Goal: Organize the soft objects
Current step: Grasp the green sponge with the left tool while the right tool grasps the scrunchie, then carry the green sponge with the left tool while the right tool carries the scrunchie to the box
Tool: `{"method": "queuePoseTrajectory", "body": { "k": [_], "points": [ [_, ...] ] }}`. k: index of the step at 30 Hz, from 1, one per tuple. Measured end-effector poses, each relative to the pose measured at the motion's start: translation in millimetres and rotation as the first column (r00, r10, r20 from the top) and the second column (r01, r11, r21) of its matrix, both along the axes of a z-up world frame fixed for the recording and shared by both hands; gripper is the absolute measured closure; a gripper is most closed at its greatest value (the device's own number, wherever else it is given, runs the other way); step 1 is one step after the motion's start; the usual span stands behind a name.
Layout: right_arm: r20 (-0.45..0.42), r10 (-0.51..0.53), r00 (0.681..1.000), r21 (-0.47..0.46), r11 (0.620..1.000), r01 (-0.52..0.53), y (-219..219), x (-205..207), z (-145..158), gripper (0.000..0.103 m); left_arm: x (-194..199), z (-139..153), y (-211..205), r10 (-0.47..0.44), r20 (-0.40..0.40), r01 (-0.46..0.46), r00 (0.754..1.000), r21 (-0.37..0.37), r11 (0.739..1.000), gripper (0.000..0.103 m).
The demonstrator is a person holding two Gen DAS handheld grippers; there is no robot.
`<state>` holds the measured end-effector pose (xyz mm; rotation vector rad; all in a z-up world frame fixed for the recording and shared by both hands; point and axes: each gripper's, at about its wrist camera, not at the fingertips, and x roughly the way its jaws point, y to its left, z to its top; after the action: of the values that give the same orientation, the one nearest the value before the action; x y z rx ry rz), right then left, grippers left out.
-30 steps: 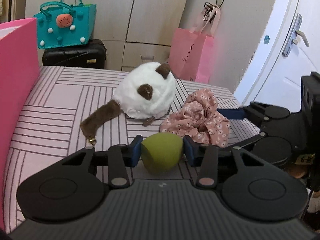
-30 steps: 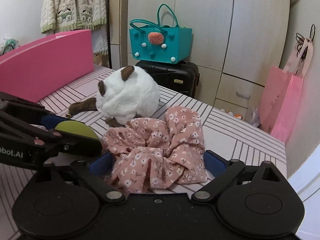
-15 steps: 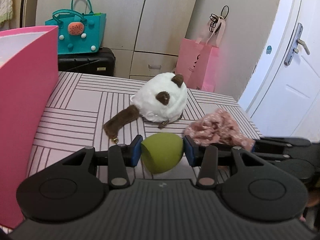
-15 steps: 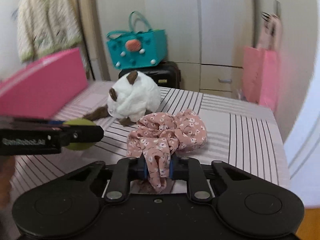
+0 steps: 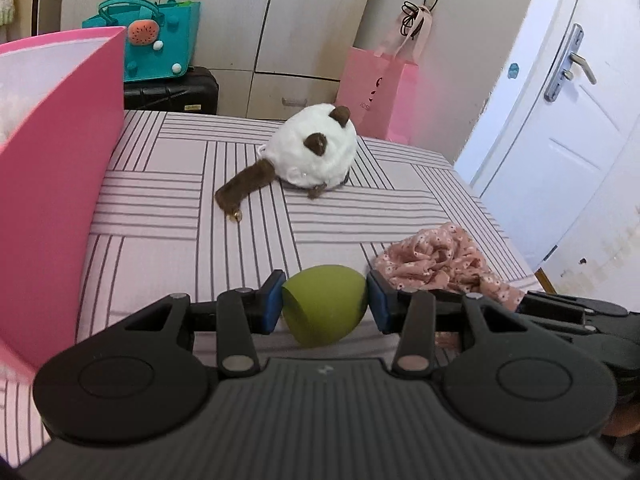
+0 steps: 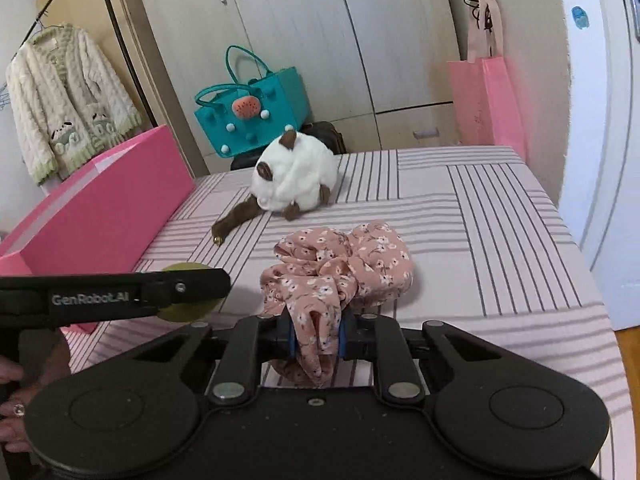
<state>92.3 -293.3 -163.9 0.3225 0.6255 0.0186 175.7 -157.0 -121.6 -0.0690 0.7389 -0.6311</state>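
Observation:
My left gripper is shut on a green egg-shaped sponge and holds it above the striped table. My right gripper is shut on the near fold of a pink floral scrunchie, which hangs just over the table; the scrunchie also shows in the left wrist view. A white plush toy with brown ears and tail lies at the far middle of the table, also in the right wrist view. The left gripper sits left of the scrunchie there.
A tall pink box stands open along the table's left side, also in the right wrist view. Behind the table are a teal bag, a black case, a pink paper bag and a white door.
Both grippers have pulled back and up from the plush. The right gripper closed on the scrunchie and drew it toward the near right edge. The left still holds the sponge.

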Motion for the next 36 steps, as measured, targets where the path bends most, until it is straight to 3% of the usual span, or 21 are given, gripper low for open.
{"method": "queuePoseTrajectory", "body": {
  "k": [9, 19, 25, 33, 36],
  "points": [
    [-0.018, 0.005, 1.000, 0.008, 1.000, -0.005, 16.6, -30.4, 3.1, 0.080, -25.5, 4.3, 28.8, 0.018, -0.008, -0.018, 1.000, 0.017, 1.000, 0.060],
    [-0.058, 0.146, 0.988, 0.049, 0.988, -0.144, 42.6, -45.0, 11.5, 0.080, -42.4, 5.9, 54.4, -0.026, -0.070, 0.028, 0.997, 0.020, 0.999, 0.060],
    [-0.086, 0.249, 0.965, 0.049, 0.968, -0.245, 57.0, -48.4, 24.3, 0.080, -42.2, 10.0, 82.9, -0.081, -0.168, 0.075, 0.982, -0.043, 0.996, 0.060],
    [-0.073, 0.348, 0.935, 0.069, 0.937, -0.343, 78.2, -52.0, 46.0, 0.078, -52.2, 9.2, 133.1, -0.075, -0.227, 0.077, 0.971, -0.003, 0.997, 0.060],
    [-0.045, 0.411, 0.910, 0.097, 0.909, -0.406, 89.9, -55.3, 56.8, 0.078, -56.1, 17.5, 150.2, -0.084, -0.231, 0.088, 0.969, 0.005, 0.996, 0.060]
  ]
}}
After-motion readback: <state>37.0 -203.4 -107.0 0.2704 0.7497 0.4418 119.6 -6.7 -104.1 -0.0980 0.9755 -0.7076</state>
